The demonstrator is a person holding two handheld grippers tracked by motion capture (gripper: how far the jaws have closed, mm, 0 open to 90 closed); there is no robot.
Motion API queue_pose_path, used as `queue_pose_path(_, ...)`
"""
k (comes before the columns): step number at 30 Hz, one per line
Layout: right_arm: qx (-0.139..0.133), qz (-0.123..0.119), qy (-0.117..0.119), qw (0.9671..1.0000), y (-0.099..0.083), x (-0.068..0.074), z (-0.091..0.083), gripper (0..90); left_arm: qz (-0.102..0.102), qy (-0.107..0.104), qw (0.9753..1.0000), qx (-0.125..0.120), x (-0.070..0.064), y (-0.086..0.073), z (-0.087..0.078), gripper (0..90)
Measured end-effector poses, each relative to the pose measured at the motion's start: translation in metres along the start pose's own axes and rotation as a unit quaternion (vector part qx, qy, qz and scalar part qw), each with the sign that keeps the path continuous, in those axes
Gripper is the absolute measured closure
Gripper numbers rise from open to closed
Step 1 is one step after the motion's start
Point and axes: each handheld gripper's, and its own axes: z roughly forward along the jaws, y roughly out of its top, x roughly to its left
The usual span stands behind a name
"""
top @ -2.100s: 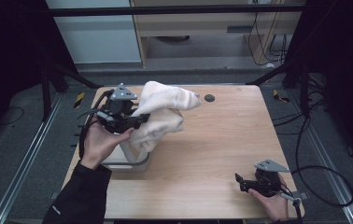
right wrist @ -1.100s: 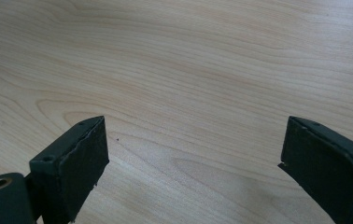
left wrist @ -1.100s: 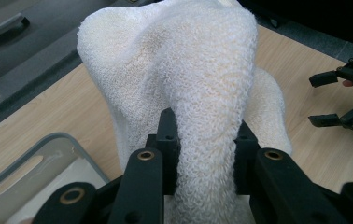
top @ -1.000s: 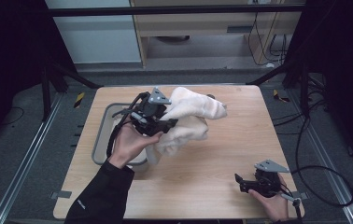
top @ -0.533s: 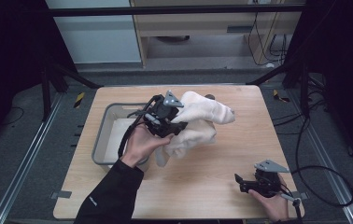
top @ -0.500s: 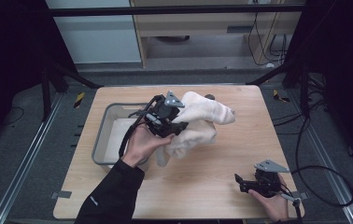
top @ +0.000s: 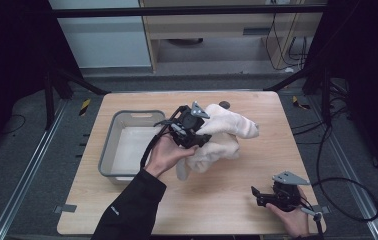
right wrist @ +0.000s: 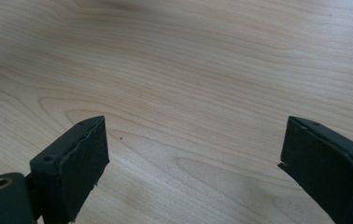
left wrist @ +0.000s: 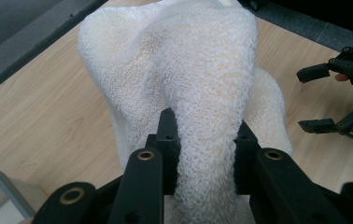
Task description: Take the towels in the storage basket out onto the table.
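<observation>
From the high view, the left gripper (top: 193,126) was held above the middle of the wooden table (top: 227,200), its jaws closed on a bunched cream towel (top: 222,137). The towel hung from the gripper and draped to the right and down; whether its lowest fold touched the tabletop could not be told. The left hand (top: 164,154) hid part of the towel's near side. A grey bin (top: 108,150) sat just left of the gripper, its right wall partly covered by hand and gripper. A small dark object (top: 224,104) beyond the towel was half hidden and too small to identify. The right gripper (top: 269,194) rested low near the table's front right corner, well apart from the towel.

In the left gripper view, the towel (left wrist: 188,93) was pinched between the two black jaws, its lower end cut off by the frame. The right gripper (left wrist: 347,98) showed at the right edge, partly cut off, jaws apart.

In the right gripper view, the right gripper (right wrist: 193,154) stood wide open with nothing between its jaws, above bare table (right wrist: 188,70).
</observation>
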Motion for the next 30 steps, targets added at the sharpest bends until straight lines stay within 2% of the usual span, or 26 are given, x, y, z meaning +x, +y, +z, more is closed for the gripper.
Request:
queue_pose_path(12, 0.0, -0.003, 0.0, 1.0, 0.0, 0.0, 0.0, 7.7, -0.006, -0.013, 0.9998, 0.013, -0.003, -0.004, 0.029, 71.6)
queue_pose_path(22, 0.0, -0.005, -0.001, 1.0, 0.0, 0.0, 0.0, 7.6, -0.014, -0.025, 0.9993, 0.025, -0.002, -0.014, 0.054, 71.5)
queue_pose_path(30, 0.001, -0.006, -0.002, 1.0, 0.0, 0.0, 0.0, 7.6, -0.015, -0.028, 0.9991, 0.028, -0.002, -0.019, 0.067, 71.4)
